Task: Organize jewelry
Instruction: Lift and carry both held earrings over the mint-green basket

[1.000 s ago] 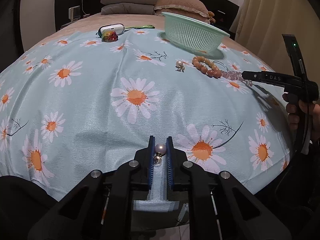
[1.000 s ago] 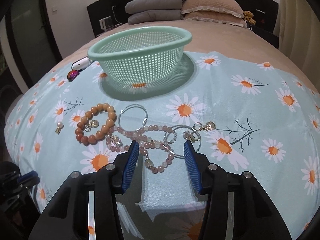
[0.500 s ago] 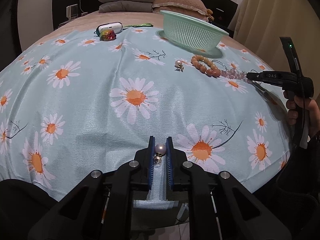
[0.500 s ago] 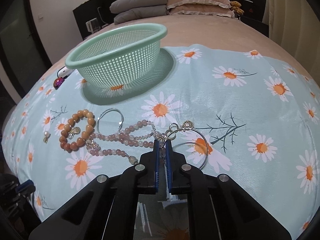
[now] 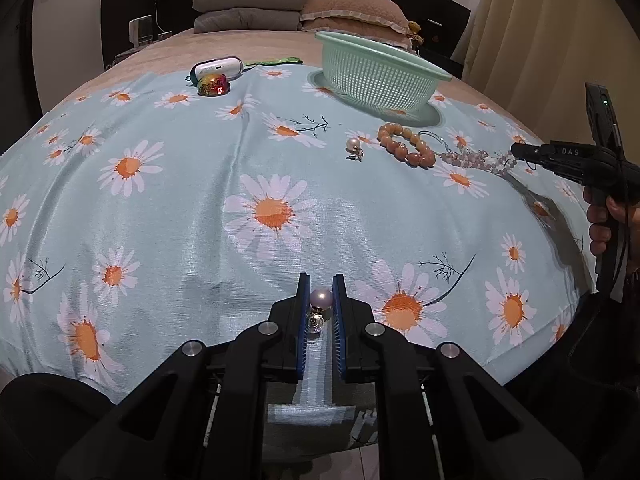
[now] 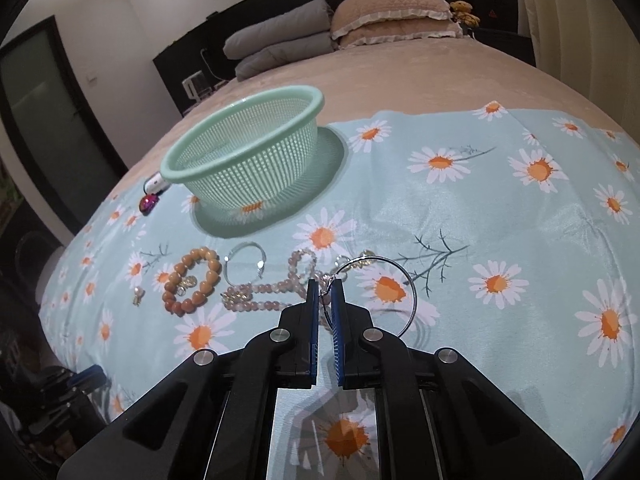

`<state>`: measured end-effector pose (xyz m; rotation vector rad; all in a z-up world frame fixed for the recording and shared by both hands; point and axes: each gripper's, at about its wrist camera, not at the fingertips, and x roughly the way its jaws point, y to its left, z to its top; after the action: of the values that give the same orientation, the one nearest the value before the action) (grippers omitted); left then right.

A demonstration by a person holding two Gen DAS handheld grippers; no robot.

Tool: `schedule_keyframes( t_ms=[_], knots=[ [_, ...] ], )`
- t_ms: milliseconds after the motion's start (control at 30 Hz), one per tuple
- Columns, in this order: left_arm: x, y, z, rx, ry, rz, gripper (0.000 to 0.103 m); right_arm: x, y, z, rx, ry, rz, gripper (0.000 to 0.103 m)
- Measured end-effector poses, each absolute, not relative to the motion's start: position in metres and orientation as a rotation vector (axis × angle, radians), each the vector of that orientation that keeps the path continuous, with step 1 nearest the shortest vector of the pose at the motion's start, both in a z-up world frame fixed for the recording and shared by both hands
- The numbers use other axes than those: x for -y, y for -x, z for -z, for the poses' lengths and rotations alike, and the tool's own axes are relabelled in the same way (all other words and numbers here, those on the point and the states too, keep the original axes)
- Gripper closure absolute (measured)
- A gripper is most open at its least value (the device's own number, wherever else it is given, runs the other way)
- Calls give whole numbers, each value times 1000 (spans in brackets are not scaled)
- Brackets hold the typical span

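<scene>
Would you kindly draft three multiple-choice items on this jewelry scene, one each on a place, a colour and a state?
1. Where does the orange bead bracelet lie?
A. inside the basket
B. on the daisy cloth, in front of the basket
C. on the pillows

2. What colour is the mesh basket?
A. red
B. black
C. pale green

3. What is the left gripper doing?
A. clamping a pearl earring
B. standing wide open
C. gripping the basket rim

Answers:
1 B, it rests on the daisy cloth nearer the camera than the basket.
2 C, its rim and walls are pale green.
3 A, the pearl earring sits pinched between its pads.
</scene>
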<state>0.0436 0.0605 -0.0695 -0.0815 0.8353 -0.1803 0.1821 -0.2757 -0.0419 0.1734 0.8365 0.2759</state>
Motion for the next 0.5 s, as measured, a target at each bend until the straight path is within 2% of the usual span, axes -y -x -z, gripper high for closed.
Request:
schedule_keyframes(
  t_ms=[167, 333, 500],
  knots=[
    [-62, -44, 68, -832, 86, 178, 92, 271, -190, 64, -916, -126, -254, 96],
    [-63, -46, 68, -836, 86, 185, 92, 283, -195, 69, -931, -233, -278, 96],
    [-60, -45, 69, -835, 77, 197, 92, 305, -205, 79, -961, -467, -320, 95]
  ],
)
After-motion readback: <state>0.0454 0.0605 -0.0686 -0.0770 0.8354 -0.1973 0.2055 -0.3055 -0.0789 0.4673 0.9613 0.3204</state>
